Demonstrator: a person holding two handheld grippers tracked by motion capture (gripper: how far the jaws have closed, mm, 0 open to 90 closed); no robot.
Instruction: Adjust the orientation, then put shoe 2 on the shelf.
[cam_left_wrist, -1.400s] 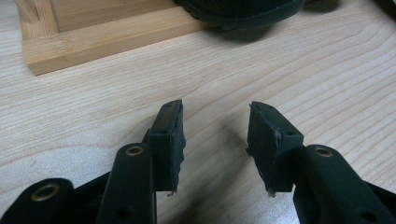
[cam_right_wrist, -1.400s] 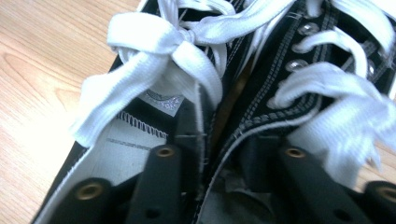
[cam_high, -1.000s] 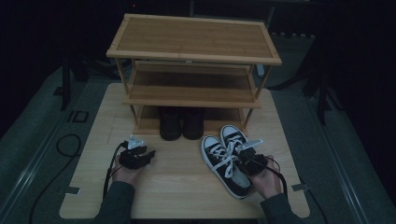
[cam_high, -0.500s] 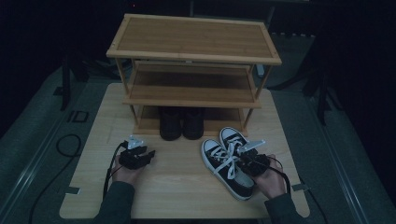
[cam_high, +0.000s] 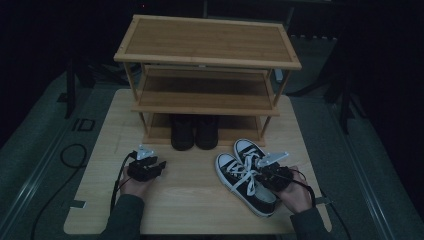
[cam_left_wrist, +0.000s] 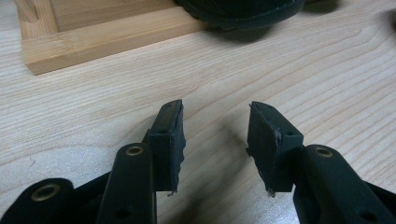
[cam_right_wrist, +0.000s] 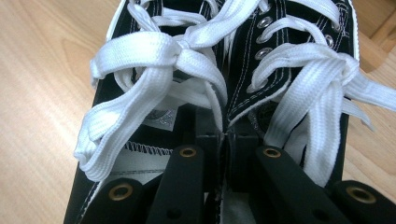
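Observation:
A pair of black canvas sneakers (cam_high: 239, 174) with white laces lies on the wooden table, right of centre and in front of the shoe rack. My right gripper (cam_high: 261, 172) reaches over them from the heel side. In the right gripper view its jaws (cam_right_wrist: 227, 140) are shut on the two inner collars, pinching the left sneaker (cam_right_wrist: 154, 60) and the right sneaker (cam_right_wrist: 299, 46) together. My left gripper (cam_high: 158, 165) rests low over bare table at the left. Its fingers (cam_left_wrist: 170, 135) stand apart with nothing between them.
A three-tier bamboo shoe rack (cam_high: 207, 60) stands at the back of the table (cam_high: 190, 200). A pair of black shoes (cam_high: 195, 132) sits on its bottom shelf. In the left gripper view, the rack's base (cam_left_wrist: 107, 32) and a black sole (cam_left_wrist: 238, 9) lie just ahead.

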